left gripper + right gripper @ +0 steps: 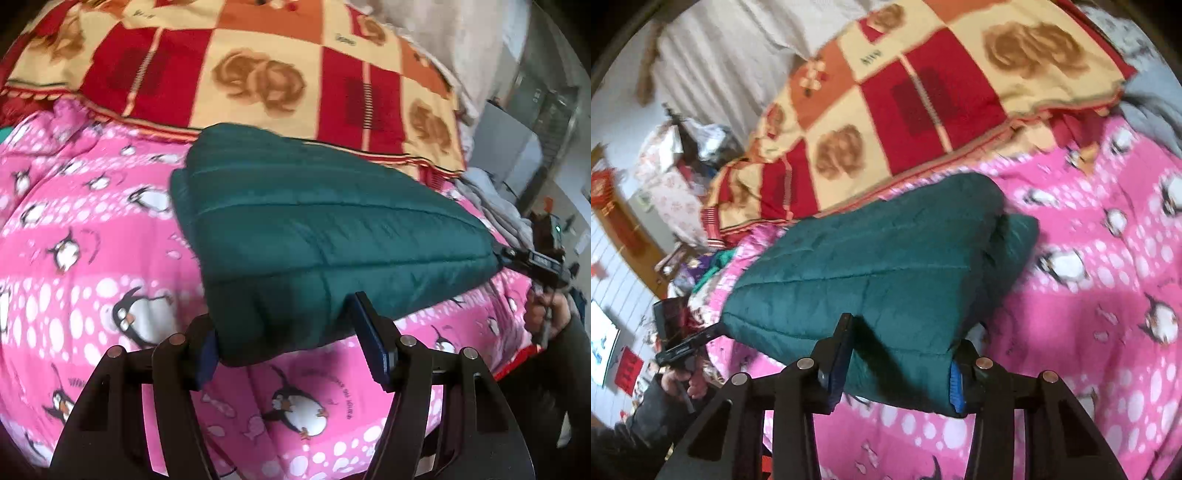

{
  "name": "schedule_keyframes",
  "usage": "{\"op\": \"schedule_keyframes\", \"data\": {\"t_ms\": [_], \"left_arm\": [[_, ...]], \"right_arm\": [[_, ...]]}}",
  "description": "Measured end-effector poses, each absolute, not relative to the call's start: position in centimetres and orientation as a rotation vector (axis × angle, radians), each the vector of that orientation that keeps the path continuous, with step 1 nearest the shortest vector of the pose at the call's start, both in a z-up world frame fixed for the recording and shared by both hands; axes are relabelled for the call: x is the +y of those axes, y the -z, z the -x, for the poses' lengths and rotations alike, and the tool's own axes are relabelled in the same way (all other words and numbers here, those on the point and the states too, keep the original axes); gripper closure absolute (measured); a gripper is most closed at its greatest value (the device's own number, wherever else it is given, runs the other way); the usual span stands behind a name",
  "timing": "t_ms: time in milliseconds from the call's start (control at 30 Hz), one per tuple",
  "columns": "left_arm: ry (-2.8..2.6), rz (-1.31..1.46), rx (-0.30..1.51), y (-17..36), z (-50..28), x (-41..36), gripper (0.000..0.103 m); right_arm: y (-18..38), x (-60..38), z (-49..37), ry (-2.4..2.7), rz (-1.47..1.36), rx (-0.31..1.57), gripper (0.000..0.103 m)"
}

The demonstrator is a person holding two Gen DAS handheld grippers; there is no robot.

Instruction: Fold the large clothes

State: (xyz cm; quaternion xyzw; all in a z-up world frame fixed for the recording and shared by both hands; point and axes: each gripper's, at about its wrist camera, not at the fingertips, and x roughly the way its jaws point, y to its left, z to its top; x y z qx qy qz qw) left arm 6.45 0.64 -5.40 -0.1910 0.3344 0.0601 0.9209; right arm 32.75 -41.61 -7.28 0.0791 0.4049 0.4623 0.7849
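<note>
A pink penguin-print quilt [92,229] covered the bed beneath both tongs, and a red, orange and cream patchwork blanket [258,74] lay beyond it, farther from the tongs. Over the quilt, directly ahead of the tongs, was a dark green quilted jacket [314,229], folded into a thick, puffy slab with stitched channels running across it and a second layer showing at its far end. It was held up off the quilt along its near edge.

The left tongs [291,332] were clamped on one near corner of the jacket, blue pads pressed against the padding on each side. The right tongs [897,362] gripped the other near corner the same way.

The left wrist view alone showed the right tongs from outside, at the jacket's right corner, with a hand [546,314] on the handle. The right wrist view alone showed a white pleated curtain [731,55] past the blanket and a cluttered area to the left of the bed.
</note>
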Motion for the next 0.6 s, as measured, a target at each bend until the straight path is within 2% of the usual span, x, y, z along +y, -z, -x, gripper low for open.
{"op": "schedule_keyframes", "data": {"t_ms": [67,133,167,200,233,267,300,400,500,600], "left_arm": [[-0.170,0.426,0.680,5.1,-5.9,1.0,0.036],[-0.237,0.436,0.660,4.2,-4.6,0.6,0.032],[-0.259,0.433,0.656,3.9,-3.9,0.3,0.025],[-0.283,0.420,0.645,3.5,-2.9,-0.8,0.016],[-0.287,0.408,0.639,3.3,-2.3,-1.6,0.013],[-0.287,0.391,0.647,3.1,-1.9,-2.6,0.005],[-0.287,0.364,0.698,3.1,-1.9,-4.2,0.000],[-0.321,0.298,0.796,3.3,-2.4,-8.0,0.000],[-0.350,0.195,0.812,2.7,-2.3,-11.9,0.000],[-0.355,0.135,0.798,2.3,-1.7,-14.6,0.000]], "right_arm": [[7.2,-41.9,-32.7,-0.955,-0.196,0.893,0.059],[6.3,-42.5,-31.6,-0.890,-0.199,0.879,0.051],[5.6,-43.1,-30.5,-0.855,-0.198,0.847,0.049],[5.1,-43.4,-29.5,-0.818,-0.197,0.822,0.043],[4.8,-43.8,-28.3,-0.765,-0.191,0.805,0.037],[4.5,-44.1,-26.8,-0.709,-0.187,0.791,0.030],[4.3,-44.3,-25.7,-0.681,-0.191,0.776,0.030],[4.4,-43.6,-22.3,-0.629,-0.152,0.800,0.030],[4.6,-41.9,-19.3,-0.561,-0.042,0.890,0.030],[4.1,-41.1,-16.6,-0.577,0.039,0.866,0.030]]}}
